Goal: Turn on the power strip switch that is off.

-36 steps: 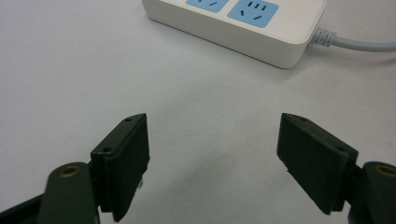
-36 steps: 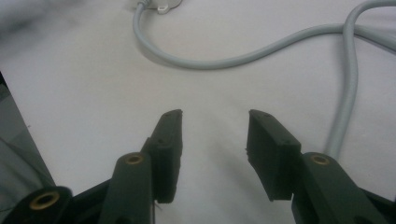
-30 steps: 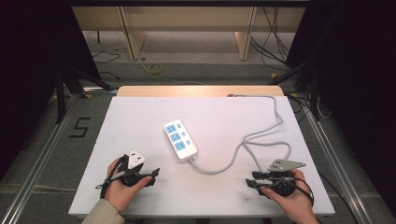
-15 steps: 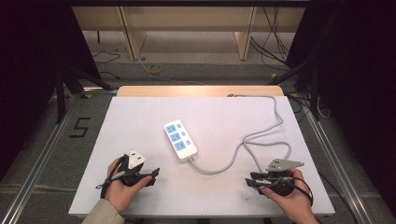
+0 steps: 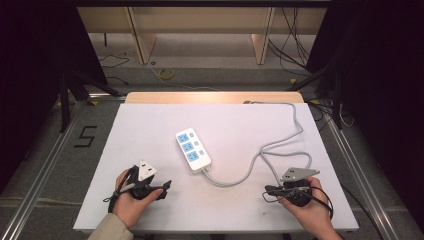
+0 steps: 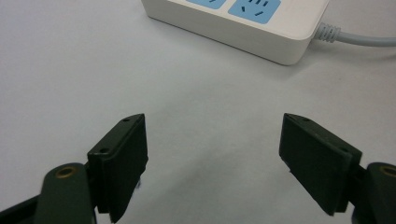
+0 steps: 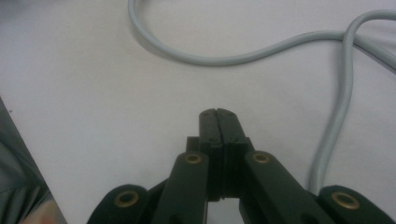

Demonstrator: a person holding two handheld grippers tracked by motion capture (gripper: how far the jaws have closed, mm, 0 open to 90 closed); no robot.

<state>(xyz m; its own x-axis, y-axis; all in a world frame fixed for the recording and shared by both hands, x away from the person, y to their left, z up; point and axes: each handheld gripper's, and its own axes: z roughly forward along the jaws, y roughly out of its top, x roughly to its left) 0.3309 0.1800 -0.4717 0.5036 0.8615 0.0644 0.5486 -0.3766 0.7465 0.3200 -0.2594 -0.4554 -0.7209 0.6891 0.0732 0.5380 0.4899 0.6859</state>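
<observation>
A white power strip (image 5: 193,150) with blue sockets lies mid-table on the white table (image 5: 150,125), its grey cable (image 5: 280,145) looping right. The left gripper (image 6: 212,163), near left, has its jaws spread wide, empty; the right gripper (image 7: 218,116), near right beside the cable, is clenched on nothing.

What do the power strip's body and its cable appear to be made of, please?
The power strip looks like smooth white moulded plastic with blue socket faces and rounded edges. Its cable seems to be matte grey rubbery sheathing, since it lies in soft loops.
</observation>
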